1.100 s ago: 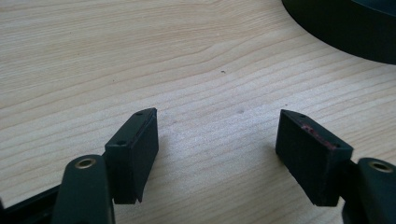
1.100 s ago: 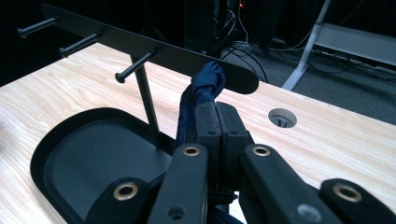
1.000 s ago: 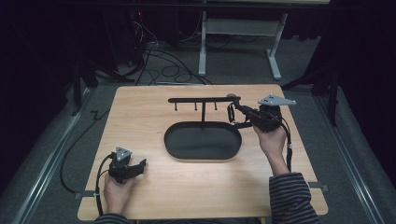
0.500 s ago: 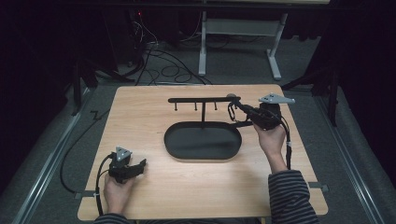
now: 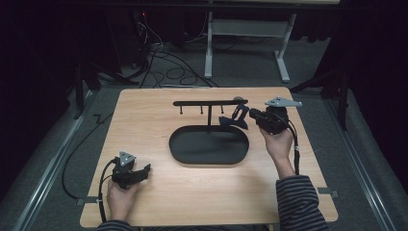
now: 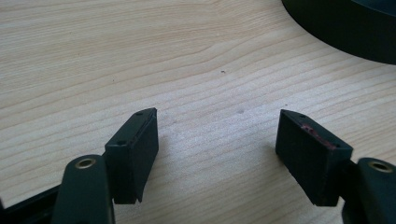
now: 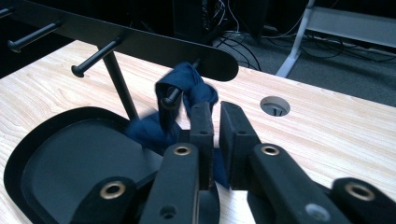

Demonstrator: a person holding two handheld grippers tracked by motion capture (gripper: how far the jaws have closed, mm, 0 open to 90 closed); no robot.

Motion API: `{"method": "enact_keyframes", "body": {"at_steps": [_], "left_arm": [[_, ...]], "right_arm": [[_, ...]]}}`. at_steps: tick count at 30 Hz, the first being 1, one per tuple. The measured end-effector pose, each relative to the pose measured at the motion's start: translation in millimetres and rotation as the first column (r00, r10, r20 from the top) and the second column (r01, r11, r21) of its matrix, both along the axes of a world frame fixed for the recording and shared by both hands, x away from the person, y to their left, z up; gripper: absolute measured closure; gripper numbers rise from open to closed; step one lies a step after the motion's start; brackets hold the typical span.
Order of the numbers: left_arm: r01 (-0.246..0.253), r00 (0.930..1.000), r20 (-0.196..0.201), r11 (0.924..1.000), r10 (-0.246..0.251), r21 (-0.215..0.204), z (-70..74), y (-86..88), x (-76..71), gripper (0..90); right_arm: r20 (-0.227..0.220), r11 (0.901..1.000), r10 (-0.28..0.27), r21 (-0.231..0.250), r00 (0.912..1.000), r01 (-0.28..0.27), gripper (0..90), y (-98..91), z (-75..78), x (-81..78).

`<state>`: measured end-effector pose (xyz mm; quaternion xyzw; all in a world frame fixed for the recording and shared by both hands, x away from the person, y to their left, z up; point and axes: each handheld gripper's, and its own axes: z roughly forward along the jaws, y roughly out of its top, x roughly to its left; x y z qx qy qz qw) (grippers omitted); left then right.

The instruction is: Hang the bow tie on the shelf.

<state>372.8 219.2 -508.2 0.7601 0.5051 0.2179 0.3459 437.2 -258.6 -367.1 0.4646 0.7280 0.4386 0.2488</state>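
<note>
Wooden table (image 5: pixel 159 202) is seen under dim light, dark floor and cables around it. Nearest, at the lower left of the high view, the left gripper (image 5: pixel 144 169) is held low over the tabletop by the person's left hand (image 5: pixel 120 198), its cable trailing off the left edge. Its jaws are spread wide in the left gripper view (image 6: pixel 217 140), nothing between them, only bare wood grain and the edge of the black tray (image 6: pixel 345 28) at upper right. Mid-table, the oval black tray (image 5: pixel 183 154) is set flat, with a thin post rising from its far rim to a horizontal black rack bar (image 5: pixel 209 102) carrying short pegs. At the right, the right hand (image 5: pixel 279 144), in a striped sleeve, is extended toward the bar's right end with the right gripper (image 5: pixel 239 117). A dark blue cloth (image 7: pixel 187 88) is draped over the end peg (image 7: pixel 170 100) and hangs toward the tray's far right rim. In the right gripper view the jaws (image 7: pixel 215 123) stand narrow, a slim gap between them; they have just been opening slightly. The left jaw touches the cloth, some of which lies low in the gap, but the pads are not seen pressing on it. Farther back, a round hole (image 7: pixel 274 106) is cut in the tabletop, and a white desk frame (image 5: pixel 250 29) stands beyond.
</note>
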Motion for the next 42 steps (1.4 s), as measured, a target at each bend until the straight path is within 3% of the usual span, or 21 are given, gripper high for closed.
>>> {"method": "enact_keyframes", "body": {"at_steps": [4, 10, 13, 42], "left_arm": [[0.000, 1.0000, 0.000, 1.0000, 0.000, 0.000, 0.0, 0.0, 0.0, 30.6], [0.000, 1.0000, 0.000, 1.0000, 0.000, 0.000, 0.0, 0.0, 0.0, 30.6], [0.000, 1.0000, 0.000, 1.0000, 0.000, 0.000, 0.0, 0.0, 0.0, 30.6], [0.000, 1.0000, 0.000, 1.0000, 0.000, 0.001, 0.0, -0.1, 0.0, 30.5]], "right_arm": [[0.006, 1.0000, 0.002, -0.003, 1.0000, -0.002, 82.7, -0.5, 1.3, -1.6], [0.019, 0.9998, 0.012, 0.016, 0.9997, -0.013, 72.2, -5.2, 6.2, -7.6], [0.014, 0.9989, 0.018, 0.043, 0.9998, -0.018, 67.0, -10.3, 9.5, -12.4], [0.021, 0.9976, -0.017, 0.068, 0.9996, 0.016, 56.9, -40.3, 11.5, -55.0]]}}
